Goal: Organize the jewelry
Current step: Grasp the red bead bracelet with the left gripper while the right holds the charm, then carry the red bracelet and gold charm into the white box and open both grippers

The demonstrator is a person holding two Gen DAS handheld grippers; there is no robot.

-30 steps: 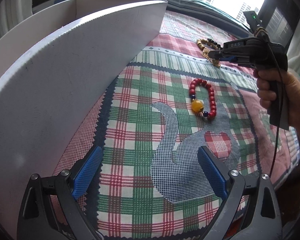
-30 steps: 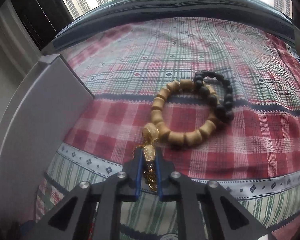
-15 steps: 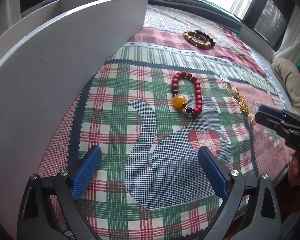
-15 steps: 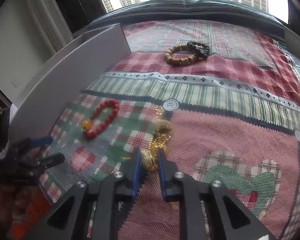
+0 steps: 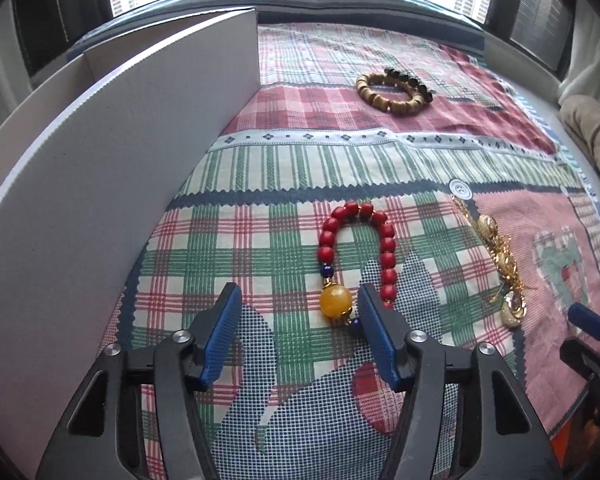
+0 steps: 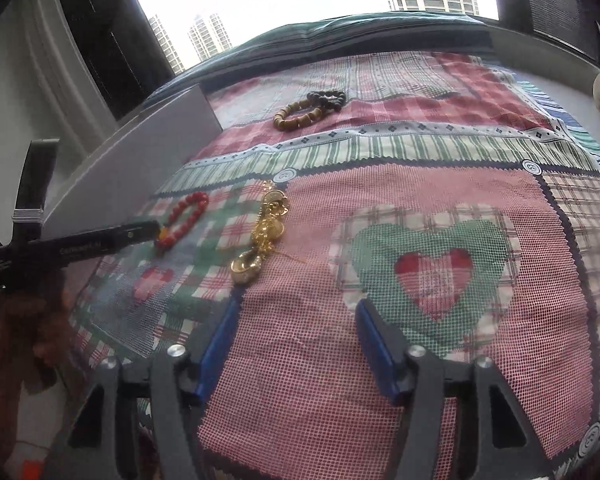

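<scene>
While the left claw [image 5: 300,322] is closing around the red bracelet [image 5: 356,256] lying on the quilt [image 5: 284,160] right of the white box [image 5: 140,140], keep the amber bead [image 5: 336,299] centred between pads. Right claw [image 6: 292,344] is opening, empty, gold chain [image 6: 266,232] just beyond it.

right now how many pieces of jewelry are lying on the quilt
4. Red bead bracelet between the left tongs; gold chain to its right; wooden bracelet and dark bead bracelet overlapping farther back. The white box may hide more.
</scene>
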